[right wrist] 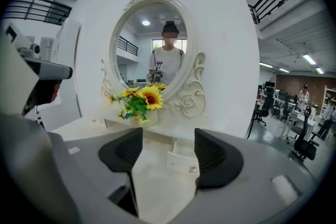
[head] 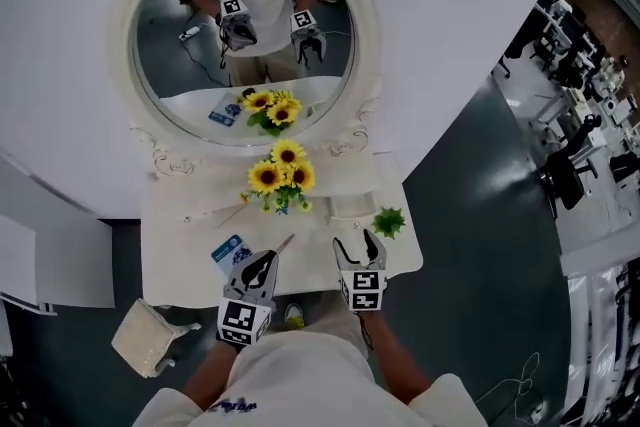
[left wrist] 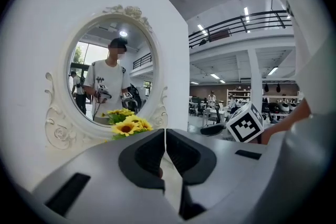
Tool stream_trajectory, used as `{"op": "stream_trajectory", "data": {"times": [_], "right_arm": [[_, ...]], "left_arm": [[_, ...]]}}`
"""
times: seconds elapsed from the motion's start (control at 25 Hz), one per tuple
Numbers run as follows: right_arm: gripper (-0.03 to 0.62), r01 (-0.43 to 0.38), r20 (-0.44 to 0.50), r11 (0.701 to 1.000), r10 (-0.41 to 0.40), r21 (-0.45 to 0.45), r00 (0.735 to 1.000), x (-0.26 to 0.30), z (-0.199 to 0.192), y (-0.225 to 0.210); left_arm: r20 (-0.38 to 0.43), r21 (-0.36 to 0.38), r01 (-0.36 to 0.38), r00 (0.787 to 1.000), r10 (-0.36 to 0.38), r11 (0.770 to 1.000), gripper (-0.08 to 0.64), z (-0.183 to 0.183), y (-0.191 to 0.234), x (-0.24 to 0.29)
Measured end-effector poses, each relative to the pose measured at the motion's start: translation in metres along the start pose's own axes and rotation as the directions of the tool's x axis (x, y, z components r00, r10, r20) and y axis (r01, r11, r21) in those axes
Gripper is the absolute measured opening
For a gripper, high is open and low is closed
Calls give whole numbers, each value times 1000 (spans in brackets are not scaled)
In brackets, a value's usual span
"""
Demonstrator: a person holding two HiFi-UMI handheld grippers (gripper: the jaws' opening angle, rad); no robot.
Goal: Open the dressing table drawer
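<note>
The white dressing table carries an oval mirror and a bunch of sunflowers. A small white drawer with a shiny knob sticks out of the mirror's base at the right, also visible as the drawer in the head view. My right gripper hovers over the table's front edge, open and empty, and the right gripper points at the drawer from a distance. My left gripper is beside it on the left. The left gripper is shut with nothing between its pads.
A blue card, a thin stick and a green leafy sprig lie on the tabletop. A white stool stands on the dark floor at the left. The white wall backs the table. Office desks fill the far right.
</note>
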State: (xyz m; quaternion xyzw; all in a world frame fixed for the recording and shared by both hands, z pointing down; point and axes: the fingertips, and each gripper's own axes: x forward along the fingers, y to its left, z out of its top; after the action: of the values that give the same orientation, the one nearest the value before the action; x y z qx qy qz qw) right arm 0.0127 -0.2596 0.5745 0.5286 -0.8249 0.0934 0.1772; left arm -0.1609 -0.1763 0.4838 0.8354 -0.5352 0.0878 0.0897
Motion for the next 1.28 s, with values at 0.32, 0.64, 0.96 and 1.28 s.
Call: {"op": "stream_trajectory", "data": {"times": [0.32, 0.64, 0.96, 1.28], "right_arm": [[313, -54, 96, 995, 63, -89, 993, -8, 55, 42], [302, -117, 268, 986, 147, -122, 952, -31, 138, 89], [301, -212, 322, 961, 260, -175, 911, -34, 182, 122], [301, -254, 321, 948, 305, -190, 897, -37, 192, 143]], "left_arm": [[74, -29, -147, 986, 149, 989, 12, 19, 36, -42], [108, -31, -222, 969, 224, 975, 12, 40, 68, -59], [168, -56, -223, 959, 229, 973, 12, 66, 71, -80], [159, -36, -266, 950, 268, 963, 12, 70, 84, -102]]}}
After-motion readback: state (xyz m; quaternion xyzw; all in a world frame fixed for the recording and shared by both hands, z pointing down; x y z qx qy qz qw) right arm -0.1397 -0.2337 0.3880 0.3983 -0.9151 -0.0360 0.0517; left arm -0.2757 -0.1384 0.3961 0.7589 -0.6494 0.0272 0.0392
